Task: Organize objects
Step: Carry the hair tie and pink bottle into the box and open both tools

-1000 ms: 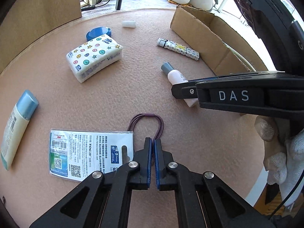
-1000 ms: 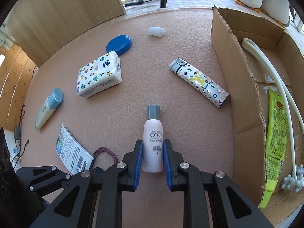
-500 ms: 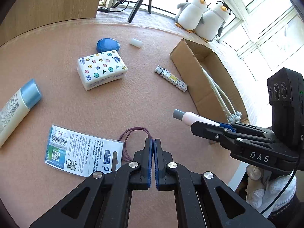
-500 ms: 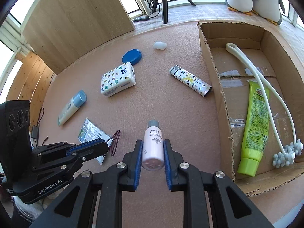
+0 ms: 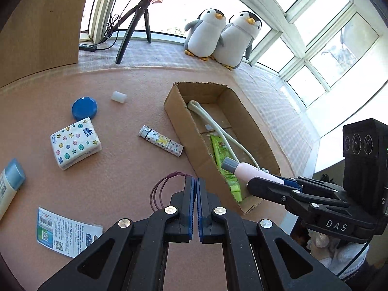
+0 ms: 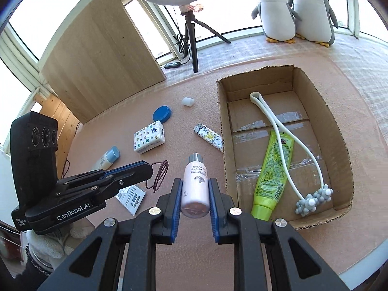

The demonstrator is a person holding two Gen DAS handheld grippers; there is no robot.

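My right gripper (image 6: 195,189) is shut on a pink bottle with a grey cap (image 6: 194,180), held in the air just left of the cardboard box (image 6: 222,131). In the left wrist view the bottle (image 5: 245,169) hangs over the near end of the box (image 5: 184,131). Raised above the table, my left gripper (image 5: 196,181) is shut on a purple hair band (image 5: 162,189), whose loops dangle to its left. The box holds a green tube (image 6: 274,167) and a white massage roller (image 6: 278,131).
On the pink table lie a patterned tissue pack (image 5: 75,143), a blue lid (image 5: 84,108), a patterned lighter (image 5: 161,140), a small white cap (image 5: 118,96), a blue-capped lotion tube (image 5: 9,184) and a printed sachet (image 5: 65,232). Two plush penguins (image 5: 223,38) and a tripod stand behind.
Both grippers have risen off the table. The right one lifted the pink bottle and carried it toward the box; the left one lifted the hair band.
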